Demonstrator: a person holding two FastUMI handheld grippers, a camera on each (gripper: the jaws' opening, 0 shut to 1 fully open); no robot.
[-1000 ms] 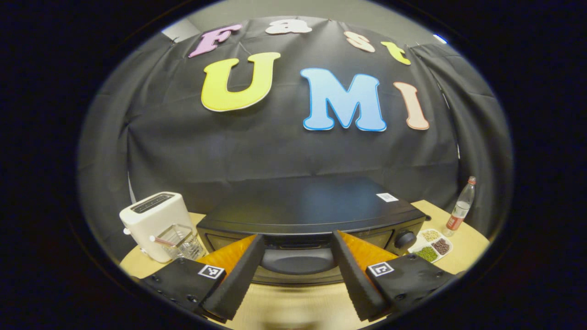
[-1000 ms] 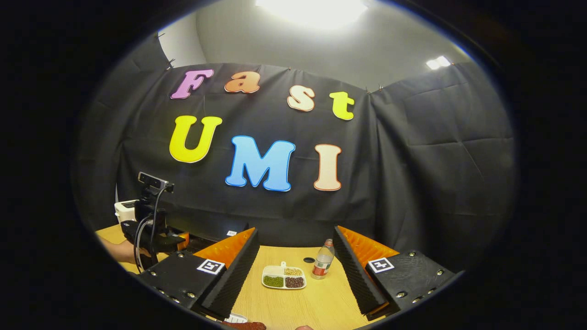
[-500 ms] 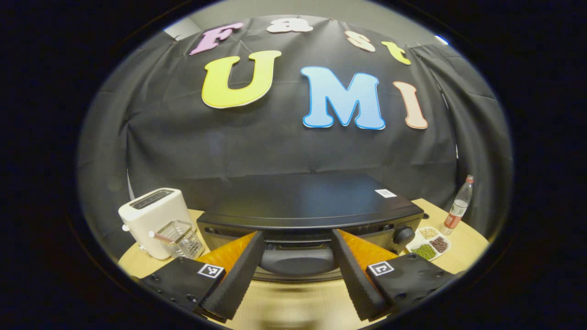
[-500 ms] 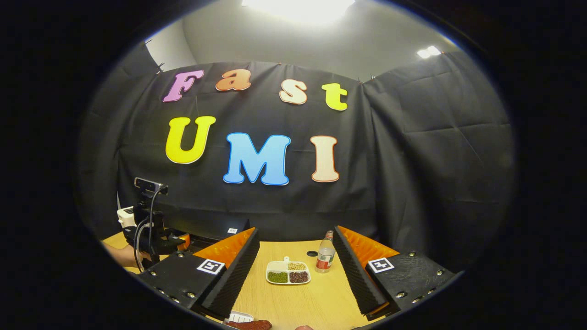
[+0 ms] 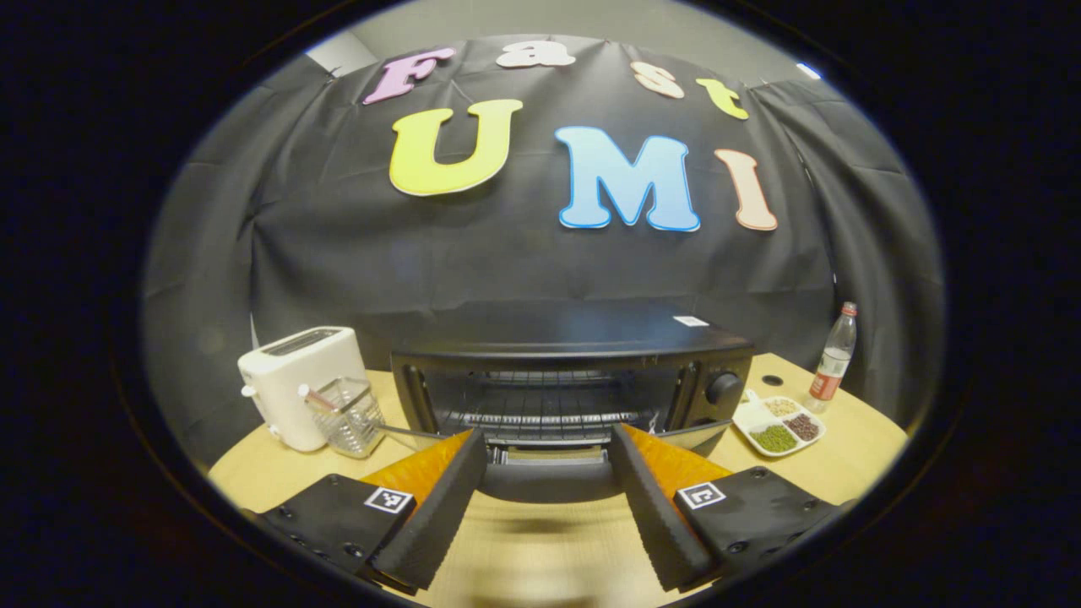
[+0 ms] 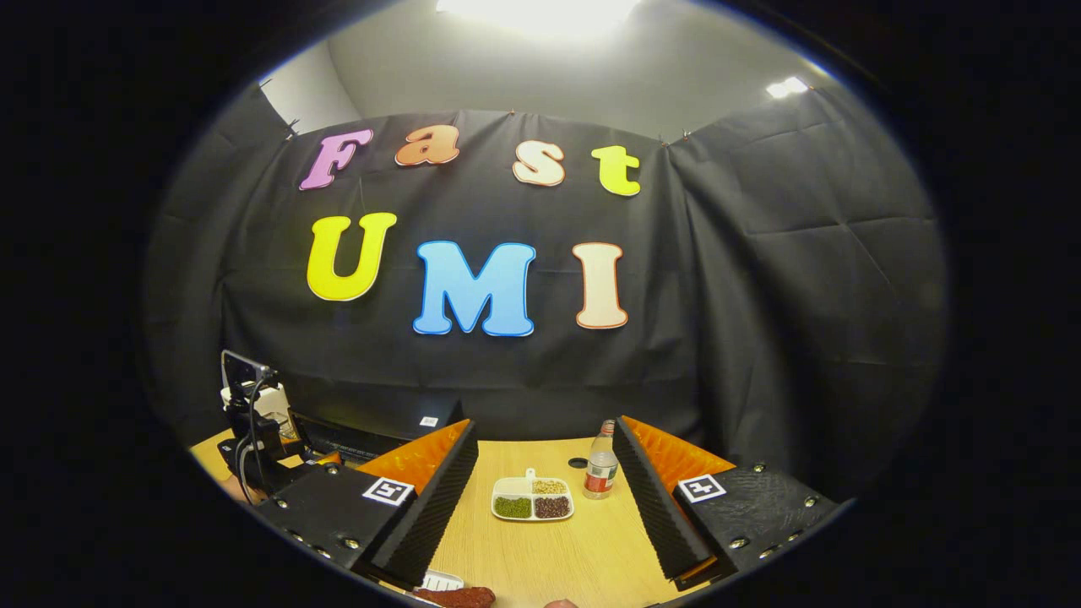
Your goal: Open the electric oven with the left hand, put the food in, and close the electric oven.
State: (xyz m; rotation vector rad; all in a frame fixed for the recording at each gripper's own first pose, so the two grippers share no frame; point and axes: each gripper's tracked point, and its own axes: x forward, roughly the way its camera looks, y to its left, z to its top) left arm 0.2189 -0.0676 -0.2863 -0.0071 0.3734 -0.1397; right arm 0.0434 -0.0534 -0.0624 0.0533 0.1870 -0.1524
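Note:
The black electric oven [image 5: 574,338] stands on the table with its door folded down and the wire rack [image 5: 545,407] inside exposed. The door's handle [image 5: 549,481] lies between the spread fingers of my left gripper [image 5: 547,439], which is open; I cannot tell whether a finger touches it. My right gripper [image 6: 545,426] is open and holds nothing, pointing over the table. A reddish-brown piece of food [image 6: 453,597] on a white dish [image 6: 441,582] sits at the bottom edge, just below its fingers. The left gripper [image 6: 253,439] with its cables shows at the far left, by the oven [image 6: 372,425].
A white toaster [image 5: 296,384] and a clear glass container [image 5: 346,414] stand left of the oven. To its right are a white divided dish of beans [image 5: 777,426] and a bottle with a red label [image 5: 829,359]. The booth's black cloth closes off the back.
The oven door has swung from shut down to open, with the left gripper dropping and drawing back alongside its handle. The right gripper barely moved.

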